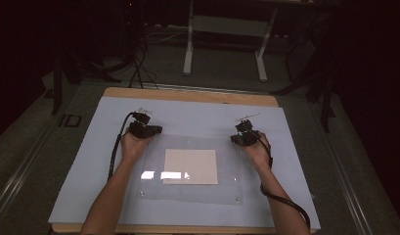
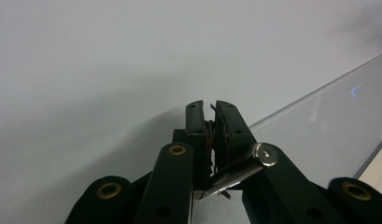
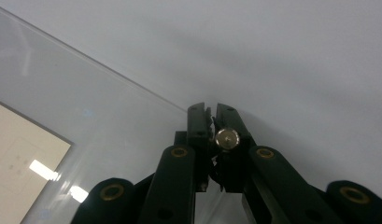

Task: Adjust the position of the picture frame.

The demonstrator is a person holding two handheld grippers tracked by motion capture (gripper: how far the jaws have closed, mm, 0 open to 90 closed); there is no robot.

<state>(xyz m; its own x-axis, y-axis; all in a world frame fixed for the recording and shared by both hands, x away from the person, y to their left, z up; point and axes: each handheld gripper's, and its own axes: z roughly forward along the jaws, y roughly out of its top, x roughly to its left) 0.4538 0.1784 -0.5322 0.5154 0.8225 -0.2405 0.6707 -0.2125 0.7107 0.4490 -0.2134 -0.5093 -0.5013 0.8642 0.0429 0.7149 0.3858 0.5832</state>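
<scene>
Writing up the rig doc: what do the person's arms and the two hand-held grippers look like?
Both forearms are bare, no sleeves or gloves visible. The left hand-held gripper and right hand-held gripper are black, with linked arms carrying brass-ringed pivot holes and two flat black jaws. A shiny silver pin sits beside the jaws. A black cable trails from each. The right one shows a small green light.

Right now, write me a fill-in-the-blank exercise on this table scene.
1. The beige sheet lies under a clear ____ plate.
2. The jaws of the left hand-held gripper are ____.
3. The right hand-held gripper sits at the plate's ____ corner, seen from above.
4. The blue mat covers a ____ table.

Missing: acrylic; shut; far right; wooden
</scene>
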